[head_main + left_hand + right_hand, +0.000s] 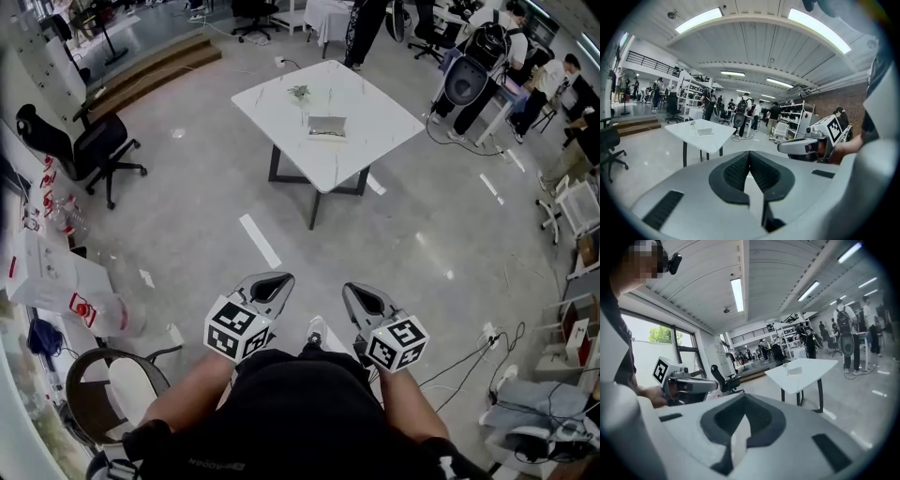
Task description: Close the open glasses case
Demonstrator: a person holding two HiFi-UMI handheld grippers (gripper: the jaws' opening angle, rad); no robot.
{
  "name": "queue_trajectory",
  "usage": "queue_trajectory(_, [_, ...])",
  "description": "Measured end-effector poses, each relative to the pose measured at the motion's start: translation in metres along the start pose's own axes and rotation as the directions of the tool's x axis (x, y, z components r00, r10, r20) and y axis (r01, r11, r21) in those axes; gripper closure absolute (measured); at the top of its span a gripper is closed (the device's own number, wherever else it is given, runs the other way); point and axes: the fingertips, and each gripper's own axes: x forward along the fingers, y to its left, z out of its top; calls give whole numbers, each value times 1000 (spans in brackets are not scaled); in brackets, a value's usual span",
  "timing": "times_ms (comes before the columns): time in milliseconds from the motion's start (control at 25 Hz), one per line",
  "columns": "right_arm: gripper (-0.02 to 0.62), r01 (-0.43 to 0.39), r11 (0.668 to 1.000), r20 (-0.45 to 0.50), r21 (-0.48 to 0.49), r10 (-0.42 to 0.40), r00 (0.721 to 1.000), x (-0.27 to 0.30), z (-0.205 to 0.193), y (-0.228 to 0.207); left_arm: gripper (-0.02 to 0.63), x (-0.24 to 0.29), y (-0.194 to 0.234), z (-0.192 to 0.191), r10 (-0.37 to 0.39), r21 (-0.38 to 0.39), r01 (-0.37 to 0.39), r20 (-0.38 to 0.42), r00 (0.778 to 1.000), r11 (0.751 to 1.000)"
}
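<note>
The glasses case (326,128) lies on the white table (375,112) several steps ahead; it looks like a flat grey box with its lid up. The same case shows small in the left gripper view (705,131) and the right gripper view (794,371). My left gripper (278,278) and right gripper (354,289) are held close to my body over the floor, far from the table. Each one's jaws meet at the tips with nothing between them, as the left gripper (750,152) and right gripper (744,395) show in their own views.
A small green sprig (299,92) lies on the table behind the case. A black office chair (94,145) stands at the left, wooden steps (150,70) behind it. People stand around desks at the back right. Cables (469,361) trail over the floor at the right.
</note>
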Motion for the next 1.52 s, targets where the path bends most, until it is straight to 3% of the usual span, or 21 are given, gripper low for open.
queue_trajectory(160, [594, -26, 1000, 13, 2, 26, 1000, 10, 26, -40, 601, 41, 3, 27, 9, -4, -9, 17, 1000, 1000])
queue_trajectory(600, [594, -46, 998, -7, 34, 46, 999, 25, 42, -132, 601, 125, 11, 41, 43, -11, -44, -34, 998, 999])
queue_trajectory(1080, [594, -62, 997, -26, 36, 62, 998, 50, 50, -168, 601, 161, 36, 55, 68, -18, -69, -54, 996, 997])
queue_trajectory(1520, [594, -25, 999, -34, 22, 26, 999, 84, 66, -191, 601, 191, 78, 72, 36, -8, -36, -52, 998, 999])
